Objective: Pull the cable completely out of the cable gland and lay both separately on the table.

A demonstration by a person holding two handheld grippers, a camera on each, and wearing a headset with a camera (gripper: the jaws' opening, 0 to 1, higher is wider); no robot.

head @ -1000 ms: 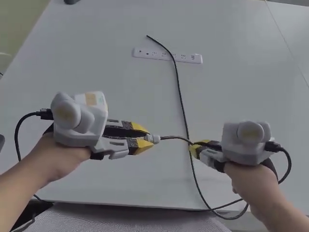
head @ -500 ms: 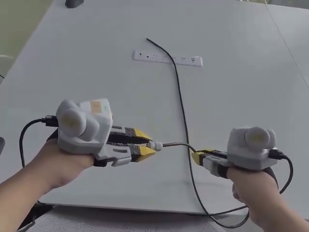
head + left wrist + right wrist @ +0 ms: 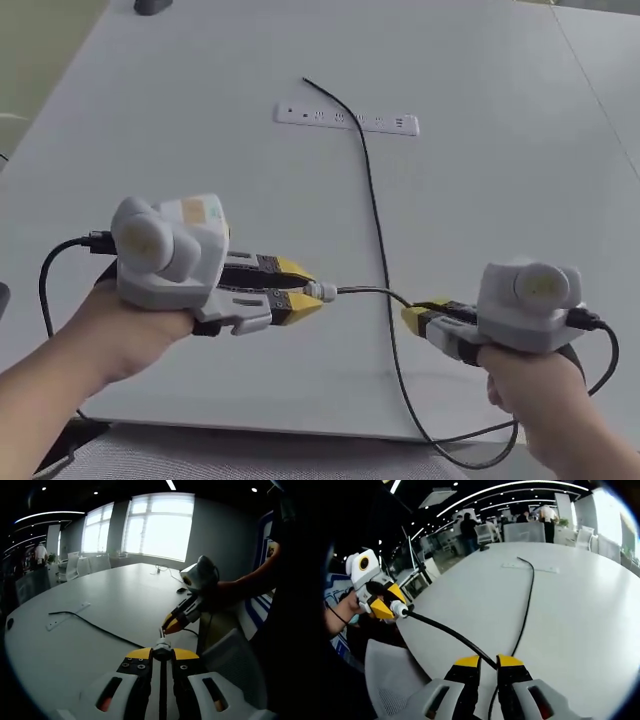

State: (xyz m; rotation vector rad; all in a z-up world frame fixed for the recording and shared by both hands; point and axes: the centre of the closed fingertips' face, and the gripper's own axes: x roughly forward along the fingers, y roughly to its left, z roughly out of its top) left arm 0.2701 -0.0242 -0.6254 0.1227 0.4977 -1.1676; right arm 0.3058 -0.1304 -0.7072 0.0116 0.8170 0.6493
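Fingers of my left gripper [image 3: 305,295] are pinched on the white cable gland [image 3: 318,291], which sticks out past the yellow tips toward 3 o'clock. Fingers of my right gripper [image 3: 408,315] are pinched on the black cable [image 3: 372,190], tips pointing toward 9 o'clock. Head view: left gripper at 8 o'clock, right at 4 o'clock, both held above the near edge of the white table [image 3: 200,120], tips facing each other, near but apart. A short curved run of cable bridges gland to right fingers, so the cable is not yet out of the gland. From my right fingers one length runs up the table toward 12 o'clock and crosses the white power strip [image 3: 346,117], with its free end just past the strip at 11 o'clock. Another length drops off the near edge at 5 o'clock. In the right gripper view, the gland [image 3: 397,610] sits at 9 o'clock with the cable leading straight into my fingers [image 3: 470,662].
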